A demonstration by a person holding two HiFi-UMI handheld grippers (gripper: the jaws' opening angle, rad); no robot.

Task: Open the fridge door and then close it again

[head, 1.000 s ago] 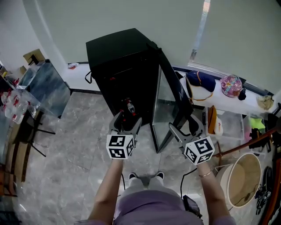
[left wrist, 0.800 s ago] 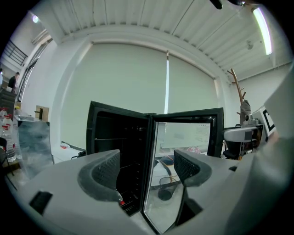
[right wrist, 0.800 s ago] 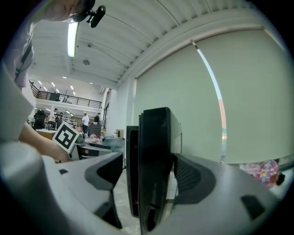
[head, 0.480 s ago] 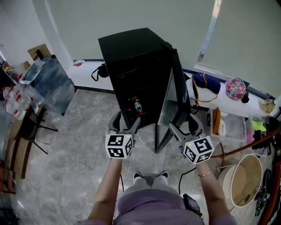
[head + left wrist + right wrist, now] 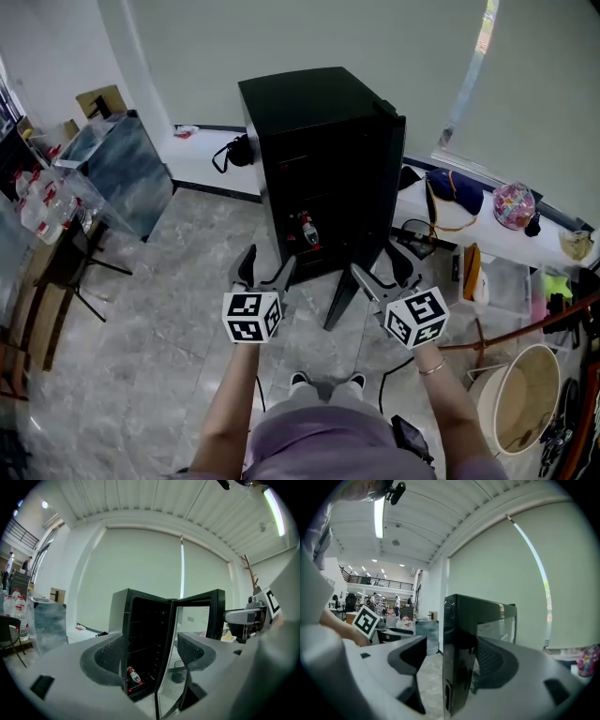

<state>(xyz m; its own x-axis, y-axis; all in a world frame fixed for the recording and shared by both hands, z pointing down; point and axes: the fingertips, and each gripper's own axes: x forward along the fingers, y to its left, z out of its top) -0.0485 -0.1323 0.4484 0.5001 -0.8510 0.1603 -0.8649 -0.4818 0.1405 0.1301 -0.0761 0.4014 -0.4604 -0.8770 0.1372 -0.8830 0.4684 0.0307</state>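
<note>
Grippers shifted sideways; right gripper's (image 5: pixel 380 266) jaws, closing slightly, straddled the door (image 5: pixel 459 653) edge to swing it; left gripper (image 5: pixel 269 261) gaped empty.

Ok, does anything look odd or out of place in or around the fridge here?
One small thing: a lone bottle lies tipped over at the bottom of the fridge, and the shelves above it look bare. The door stands open, which fits the task. Nothing looks spilled or damaged.

No text, label, brand or number can be read in any view.
</note>
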